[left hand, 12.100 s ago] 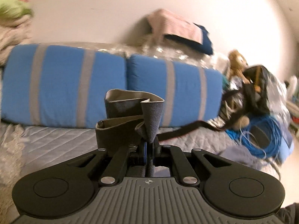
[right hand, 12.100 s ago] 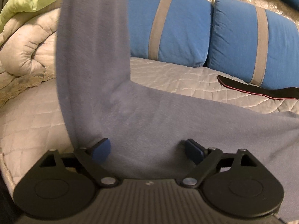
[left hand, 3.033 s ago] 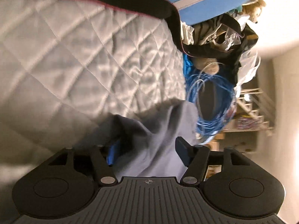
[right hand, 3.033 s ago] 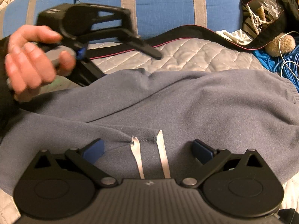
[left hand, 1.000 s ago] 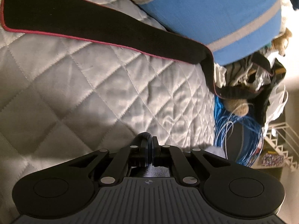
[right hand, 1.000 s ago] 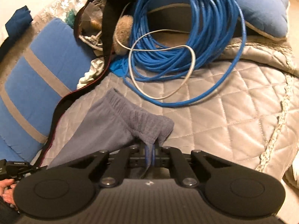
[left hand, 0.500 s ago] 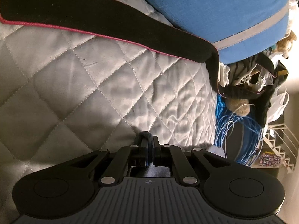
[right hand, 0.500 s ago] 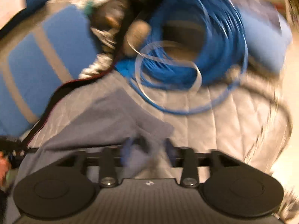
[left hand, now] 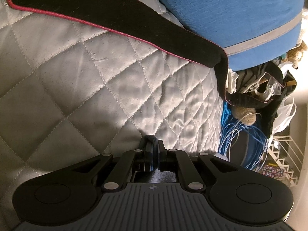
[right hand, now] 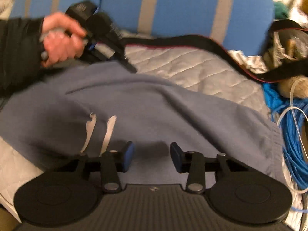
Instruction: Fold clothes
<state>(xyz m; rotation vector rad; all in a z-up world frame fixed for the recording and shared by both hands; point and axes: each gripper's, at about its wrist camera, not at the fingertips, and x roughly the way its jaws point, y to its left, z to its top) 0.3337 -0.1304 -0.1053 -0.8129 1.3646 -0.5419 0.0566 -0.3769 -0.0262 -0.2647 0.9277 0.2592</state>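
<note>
A grey-blue, soft fleece sweatshirt with two white drawcords is shown spread over the grey quilted bedcover, in front of the blue cushions with grey stripes. The garment is judged light, limp and non-slippery; it will sag and crease wherever it is not supported, so hold is best taken at a ribbed hem, cuff or seam, with the two grips kept well apart.

The left gripper is seen with its fingers together, clamped on a small fold of dark cloth, presumably an edge of the sweatshirt; in the right wrist view it is held in the person's hand at the garment's far edge. The right gripper is shown with fingers apart over the fabric and nothing pressed between them.

Compared with one second earlier, the right gripper's pinch on the ribbed edge has been let go; its jaws have since been closing again, and its view has swung from the coil of blue cable towards the garment's middle. The left view is nearly unchanged.
</note>
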